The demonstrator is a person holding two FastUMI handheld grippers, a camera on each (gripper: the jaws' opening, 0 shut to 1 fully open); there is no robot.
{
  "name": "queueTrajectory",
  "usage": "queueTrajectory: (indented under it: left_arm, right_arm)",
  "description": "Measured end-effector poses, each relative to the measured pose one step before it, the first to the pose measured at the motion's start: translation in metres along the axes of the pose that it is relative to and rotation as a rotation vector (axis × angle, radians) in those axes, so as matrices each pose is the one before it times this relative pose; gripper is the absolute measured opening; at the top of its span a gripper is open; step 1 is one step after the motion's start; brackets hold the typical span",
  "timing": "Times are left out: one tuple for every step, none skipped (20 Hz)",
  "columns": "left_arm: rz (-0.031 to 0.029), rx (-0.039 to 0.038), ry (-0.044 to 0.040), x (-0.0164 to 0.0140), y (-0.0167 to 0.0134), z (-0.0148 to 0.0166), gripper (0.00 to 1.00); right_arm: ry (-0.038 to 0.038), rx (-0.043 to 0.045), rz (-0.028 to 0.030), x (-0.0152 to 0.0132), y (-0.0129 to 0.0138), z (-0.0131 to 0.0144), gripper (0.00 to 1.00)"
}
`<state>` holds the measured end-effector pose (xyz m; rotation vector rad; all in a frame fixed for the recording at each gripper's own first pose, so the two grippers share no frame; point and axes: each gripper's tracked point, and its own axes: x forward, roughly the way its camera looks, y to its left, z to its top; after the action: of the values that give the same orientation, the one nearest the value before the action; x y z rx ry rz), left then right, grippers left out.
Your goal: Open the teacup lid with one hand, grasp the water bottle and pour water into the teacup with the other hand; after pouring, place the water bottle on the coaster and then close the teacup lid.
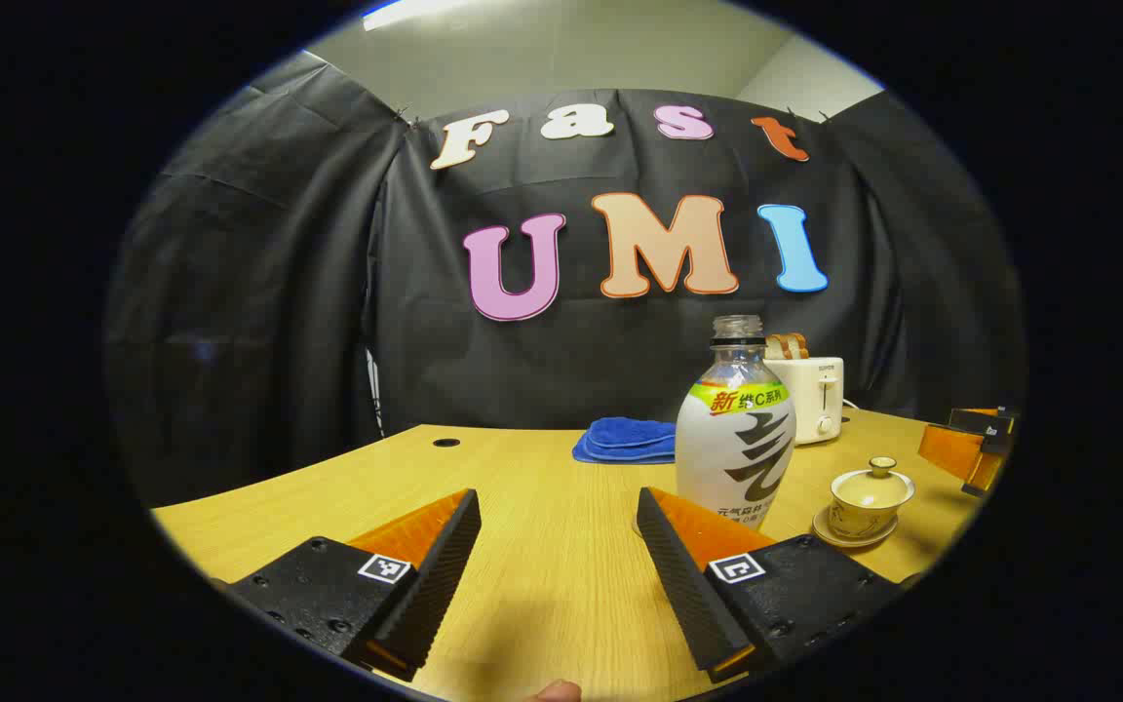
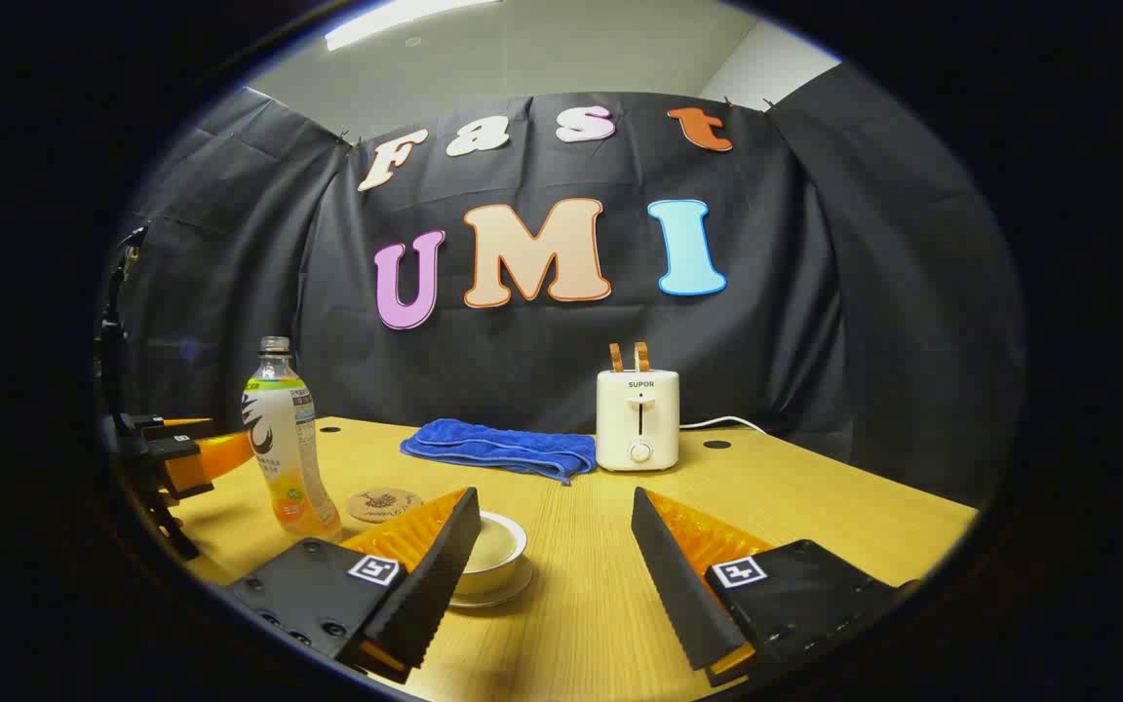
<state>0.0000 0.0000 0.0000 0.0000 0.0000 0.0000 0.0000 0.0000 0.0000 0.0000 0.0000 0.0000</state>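
A capless drink bottle (image 1: 735, 429) with a white and green label stands upright on the wooden table (image 1: 542, 585), just beyond my right finger in the left gripper view. To its right a cream teacup (image 1: 871, 499) sits on its saucer with the knobbed lid on. My left gripper (image 1: 557, 499) is open and empty, short of the bottle. In the right gripper view the teacup (image 2: 498, 548) lies just past my left finger, which hides part of it. My right gripper (image 2: 554, 499) is open and empty. A round coaster (image 2: 383, 504) lies beside the bottle (image 2: 287, 448).
A folded blue cloth (image 2: 503, 450) and a white toaster (image 2: 638, 419) with bread slices stand at the back by the black wall. The other gripper (image 2: 186, 456) shows at the far left near the bottle. A white cable (image 2: 722, 423) runs behind the toaster.
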Motion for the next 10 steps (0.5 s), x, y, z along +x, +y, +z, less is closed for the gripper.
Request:
queueTrajectory:
  left_arm:
    - [-0.00006,0.00019,0.00178,0.00032,0.00018,0.00003,0.94]
    - [0.00041,-0.00091,-0.00075,-0.00010,-0.00114,-0.00105,0.94]
    - [-0.00004,0.00042,0.00008,0.00003,0.00013,0.00048,0.94]
    - [0.00045,0.00019,0.00000,0.00026,0.00044,-0.00022,0.94]
    - [0.00295,-0.00015,0.00007,-0.00015,0.00015,0.00051,0.94]
    - [0.00268,-0.00004,0.00063,0.00004,0.00083,-0.00027,0.94]
    - [0.00183,0.00005,-0.00020,0.00083,0.00021,0.00016,0.94]
    - [0.00078,0.00021,0.00025,-0.00059,-0.00001,0.00012,0.94]
    - [0.00025,-0.00027,-0.00031,0.00019,0.00010,-0.00019,0.94]
    - [0.00034,0.00000,-0.00018,-0.00047,-0.00012,-0.00091,0.94]
  right_arm:
    - [-0.00042,-0.00004,0.00116,-0.00002,0.00008,0.00028,0.99]
    - [-0.00014,0.00001,0.00187,0.00052,0.00002,-0.00012,0.96]
    - [-0.00007,0.00026,0.00211,0.00014,0.00068,-0.00054,0.96]
    - [-0.00005,0.00005,0.00203,0.00015,0.00061,0.00038,0.96]
    - [0.00076,0.00021,0.00081,-0.00040,-0.00005,-0.00063,0.96]
    - [-0.00058,-0.00002,0.00019,-0.00014,0.00034,0.00015,0.96]
    - [0.00023,0.00001,-0.00009,0.00035,-0.00018,-0.00016,0.96]
    - [-0.00031,-0.00003,0.00002,-0.00010,0.00003,0.00050,0.99]
    - [-0.00034,0.00005,-0.00004,0.00011,-0.00049,-0.00007,0.99]
    - [0.00011,-0.00005,-0.00016,0.00018,-0.00002,0.00047,0.99]
